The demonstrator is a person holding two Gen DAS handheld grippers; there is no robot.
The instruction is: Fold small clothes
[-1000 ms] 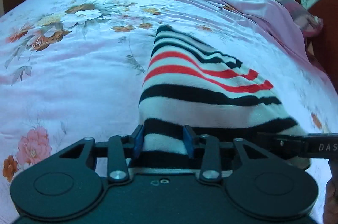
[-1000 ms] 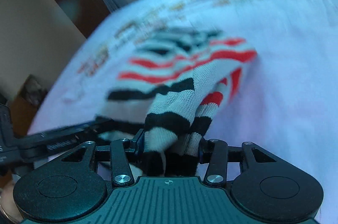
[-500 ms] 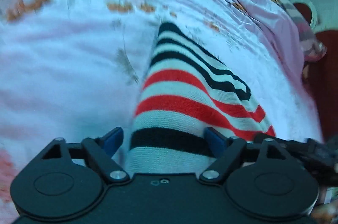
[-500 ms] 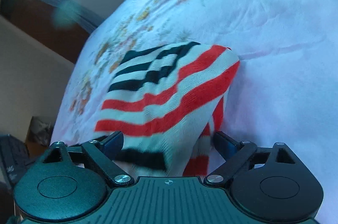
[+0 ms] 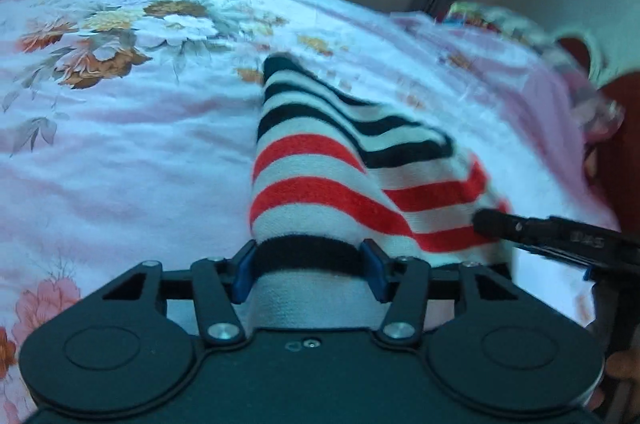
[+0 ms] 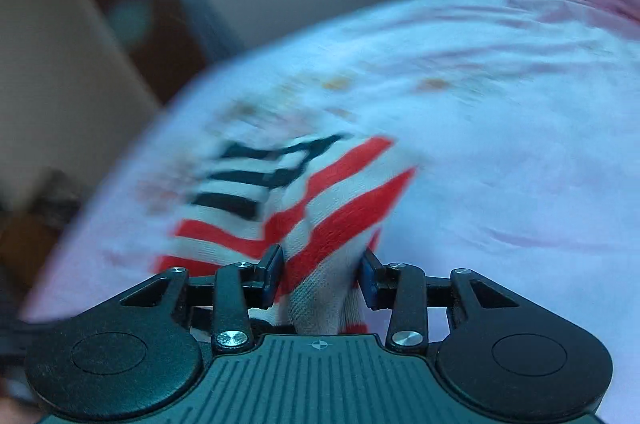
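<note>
Both sets of jaws are seen part-closed with knit fabric between their blue pads. On the left gripper (image 5: 308,272), the pads are pressed against the sides of a black band of the striped garment (image 5: 320,159), so the near edge is held there. On the right gripper (image 6: 322,278), a bunched red-and-white fold of the same striped garment (image 6: 296,199) is gripped between the pads, although this view is blurred by motion. The garment is laid on the bed (image 5: 120,151), stretched away from the left gripper toward the far side, with red stripes nearer and black stripes farther off. A floral sheet is spread over the bed. In the left wrist view, the right gripper is seen as a dark bar touching the garment's right-hand corner. A pink quilt (image 5: 540,83) is heaped at the bed's far right.
</note>
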